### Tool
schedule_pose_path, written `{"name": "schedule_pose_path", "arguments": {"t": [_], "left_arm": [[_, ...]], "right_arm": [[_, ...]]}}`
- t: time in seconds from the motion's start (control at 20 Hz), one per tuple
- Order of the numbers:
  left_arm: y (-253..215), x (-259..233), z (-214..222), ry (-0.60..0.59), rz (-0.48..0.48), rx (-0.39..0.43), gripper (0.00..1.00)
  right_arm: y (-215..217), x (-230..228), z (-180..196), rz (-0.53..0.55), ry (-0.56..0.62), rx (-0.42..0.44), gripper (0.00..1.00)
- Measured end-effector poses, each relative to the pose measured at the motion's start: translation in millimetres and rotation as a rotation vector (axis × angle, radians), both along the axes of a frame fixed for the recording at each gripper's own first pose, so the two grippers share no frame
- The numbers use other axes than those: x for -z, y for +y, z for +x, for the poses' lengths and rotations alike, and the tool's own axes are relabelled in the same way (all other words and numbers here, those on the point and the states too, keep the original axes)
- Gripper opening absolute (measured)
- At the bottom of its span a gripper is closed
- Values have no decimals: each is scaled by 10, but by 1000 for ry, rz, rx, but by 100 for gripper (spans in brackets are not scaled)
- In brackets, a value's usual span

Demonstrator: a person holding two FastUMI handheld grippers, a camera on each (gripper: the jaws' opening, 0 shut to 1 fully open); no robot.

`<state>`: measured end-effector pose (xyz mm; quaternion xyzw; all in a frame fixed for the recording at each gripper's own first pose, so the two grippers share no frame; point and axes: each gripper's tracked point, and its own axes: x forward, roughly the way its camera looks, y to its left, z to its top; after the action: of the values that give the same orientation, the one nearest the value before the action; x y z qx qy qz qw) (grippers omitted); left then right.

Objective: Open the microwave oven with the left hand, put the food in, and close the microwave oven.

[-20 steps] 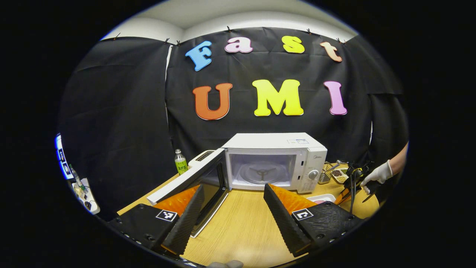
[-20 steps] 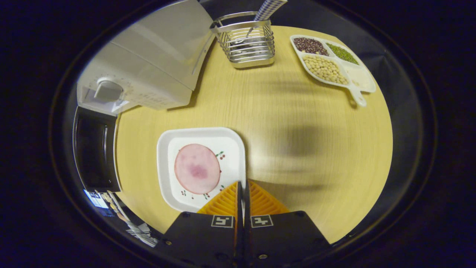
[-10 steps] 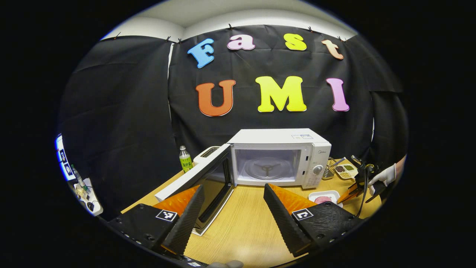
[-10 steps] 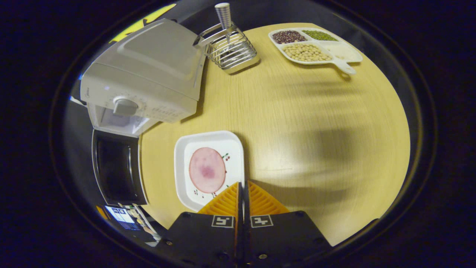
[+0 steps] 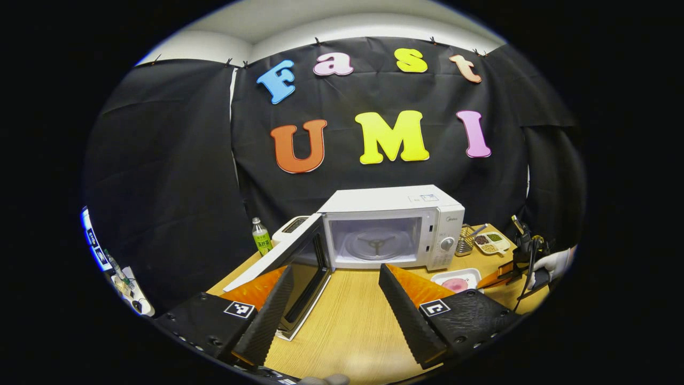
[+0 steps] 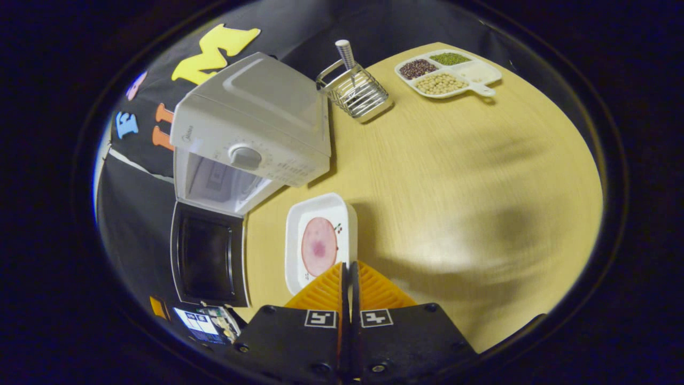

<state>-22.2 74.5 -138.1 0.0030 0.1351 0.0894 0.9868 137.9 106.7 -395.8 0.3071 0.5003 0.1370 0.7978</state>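
Right gripper view: ridged fingers [image 6: 348, 278] pinch the square white plate's [image 6: 292, 235] rim; left gripper [image 5: 334, 289] spread wide.

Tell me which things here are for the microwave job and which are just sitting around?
For the job:
- microwave oven, its door swung open
- white square plate with a slice of ham
- left gripper, open
- right gripper, shut at the plate's edge

Just sitting around:
- wire utensil rack
- divided dish of beans
- green drink bottle
- toaster
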Motion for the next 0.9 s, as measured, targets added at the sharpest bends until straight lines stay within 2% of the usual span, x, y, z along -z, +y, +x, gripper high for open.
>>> {"name": "schedule_pose_path", "arguments": {"t": [0.05, 0.1, 0.2, 0.3, 0.4, 0.45, 0.5, 0.6, 0.75, 0.9], "left_arm": [[-10, -27, -6, -6, 2, 3, 96], [-20, -41, -5, -4, 0, 9, 96], [-17, -51, -17, 0, -17, 19, 96], [-12, -95, -45, -1, -19, 32, 96], [46, -87, -80, 7, -5, 47, 96], [79, -54, -105, 17, 1, 54, 96], [134, -14, -142, 36, 4, 50, 96], [230, 26, -230, 57, -26, 47, 96], [441, -25, -306, 34, -18, 11, 96], [617, 63, -298, 28, -1, -23, 96]], "right_arm": [[123, -71, -54, 33, -4, 29, 0], [228, -111, -98, 59, -1, 62, 3], [516, -272, -162, 127, -32, 124, 4], [717, -429, -117, 150, -98, 195, 4], [957, -507, -72, 172, -110, 281, 3], [1120, -505, -53, 185, -102, 301, 0], [1250, -477, -24, 206, -109, 305, 3], [1577, -531, 120, 267, -134, 331, 4], [1902, -549, 333, 328, -190, 414, 3], [2160, -539, 506, 335, -244, 492, 3]]}}
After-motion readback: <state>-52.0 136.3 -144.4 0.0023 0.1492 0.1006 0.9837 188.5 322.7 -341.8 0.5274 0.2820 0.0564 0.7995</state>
